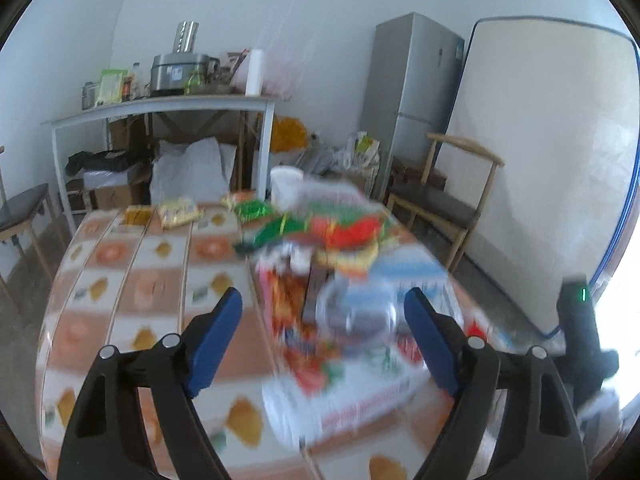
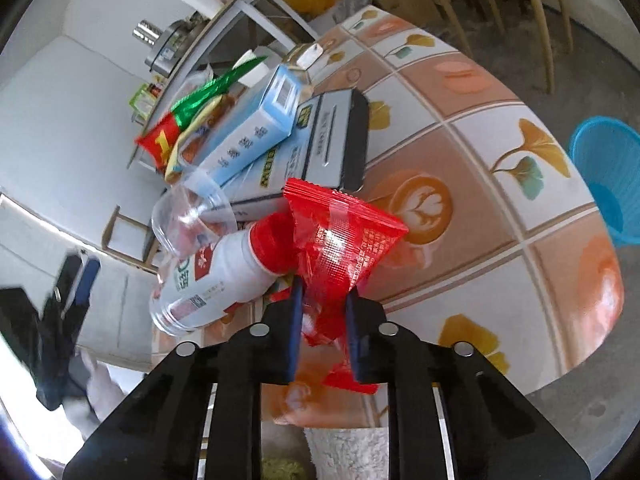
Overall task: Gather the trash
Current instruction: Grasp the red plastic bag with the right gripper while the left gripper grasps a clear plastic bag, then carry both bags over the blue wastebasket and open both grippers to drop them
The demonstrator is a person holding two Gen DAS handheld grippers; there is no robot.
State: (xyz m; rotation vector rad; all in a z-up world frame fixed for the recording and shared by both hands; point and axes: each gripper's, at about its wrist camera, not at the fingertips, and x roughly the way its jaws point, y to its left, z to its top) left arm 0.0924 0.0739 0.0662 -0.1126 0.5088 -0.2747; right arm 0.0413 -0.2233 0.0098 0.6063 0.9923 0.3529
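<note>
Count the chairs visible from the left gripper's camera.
2. One wooden chair stands beyond the table's far right corner, in front of the leaning mattress. Another chair shows partly at the left edge. Others may be out of frame.

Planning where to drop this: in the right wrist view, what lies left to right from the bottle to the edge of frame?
White bottle with its red cap → red wrapper pinched in the right tongs → latte-art tile on the tablecloth → blue basket on the floor.
</note>
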